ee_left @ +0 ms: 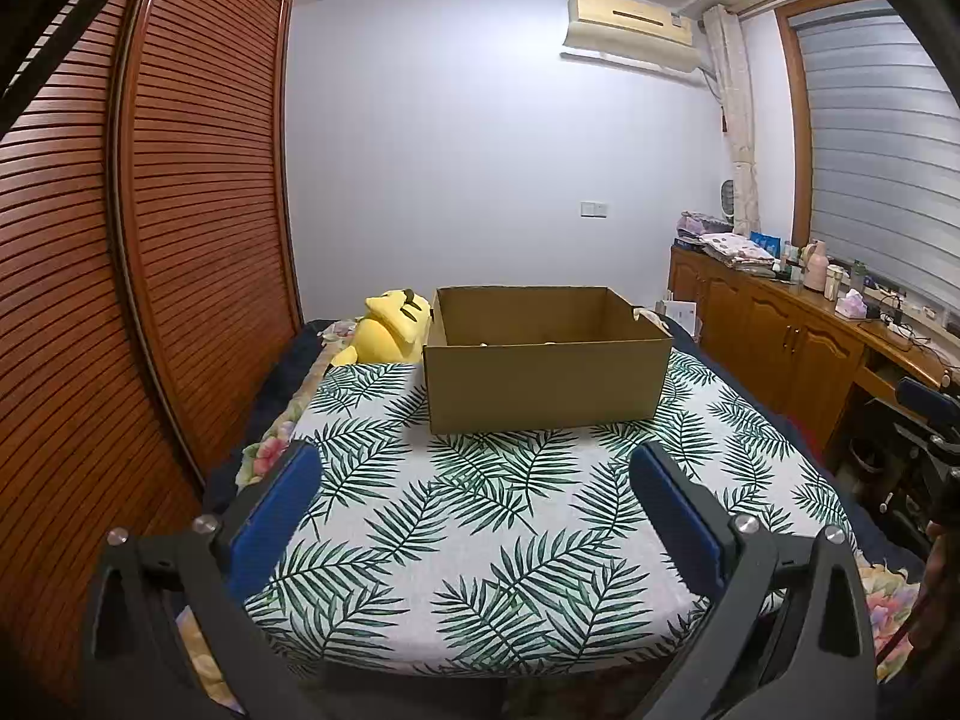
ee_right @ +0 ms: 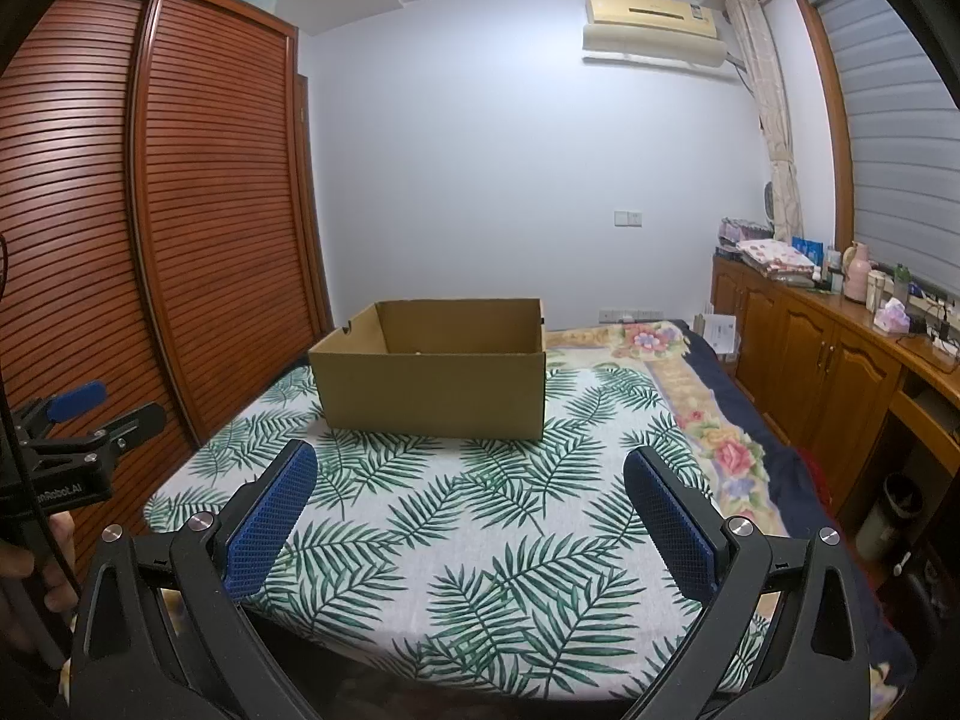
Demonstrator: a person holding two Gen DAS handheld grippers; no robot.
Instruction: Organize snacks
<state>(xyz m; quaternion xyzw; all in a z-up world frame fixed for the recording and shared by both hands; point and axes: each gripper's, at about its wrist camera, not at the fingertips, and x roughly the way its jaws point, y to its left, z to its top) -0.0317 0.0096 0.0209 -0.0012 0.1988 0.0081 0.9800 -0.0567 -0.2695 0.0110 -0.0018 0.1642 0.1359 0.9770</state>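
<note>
At twelve o'clock ahead of both claws, an open cardboard box (ee_left: 546, 381) sits on the leaf-print cloth (ee_left: 480, 540); what lies inside is hardly visible. Left gripper (ee_left: 474, 516) and right gripper (ee_right: 471, 519) both hover spread wide, holding nothing. At ten o'clock from the left claw, a yellow plush toy (ee_left: 390, 324) lies beside the box.

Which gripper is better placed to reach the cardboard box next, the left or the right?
Probably the left, only slightly. The cardboard box sits almost centred ahead of the left gripper; for the right gripper it lies a bit left of centre. Both grippers are open and empty. No snacks are clearly visible.
</note>
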